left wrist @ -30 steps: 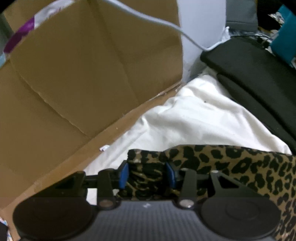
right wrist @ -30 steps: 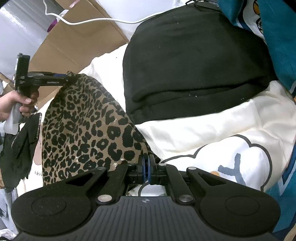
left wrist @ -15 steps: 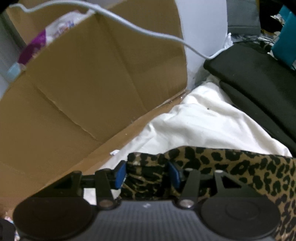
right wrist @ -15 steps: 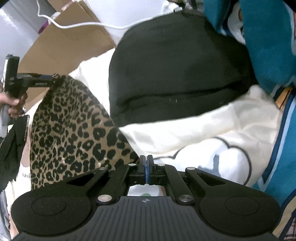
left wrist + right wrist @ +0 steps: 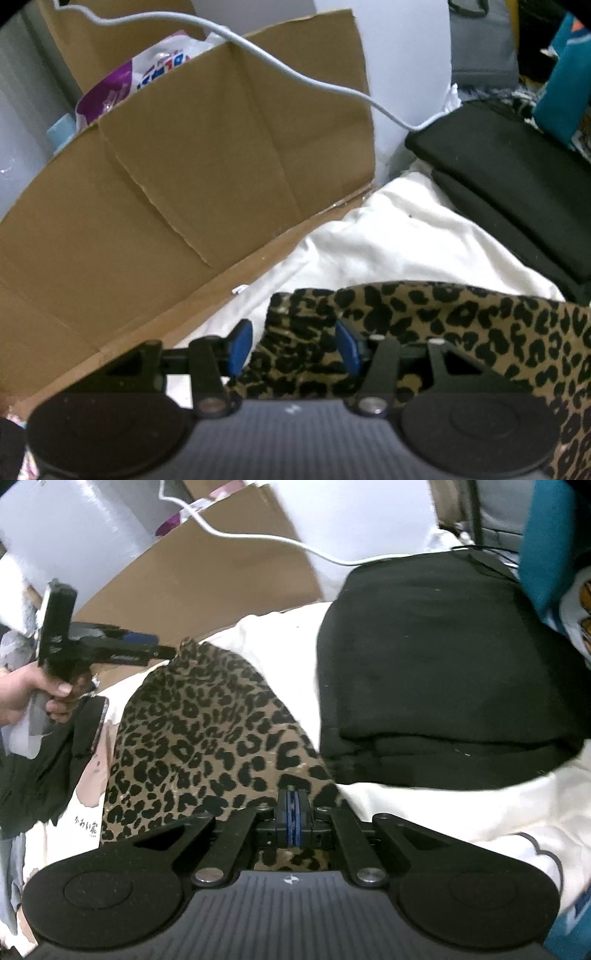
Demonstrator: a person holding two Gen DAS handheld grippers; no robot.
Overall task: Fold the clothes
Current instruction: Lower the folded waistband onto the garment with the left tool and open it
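Left gripper (image 5: pixel 293 345) jaws have spread (leopard garment (image 5: pixel 207 738) loose between).

Small dark Japanese characters, "かわい" followed by a blurred character, stand on the cream printed cloth (image 5: pixel 86 812) beside the leopard-print garment (image 5: pixel 207 738). Blue lettering on the purple-and-white packet (image 5: pixel 147 79) in the cardboard box (image 5: pixel 207 173) is illegible.
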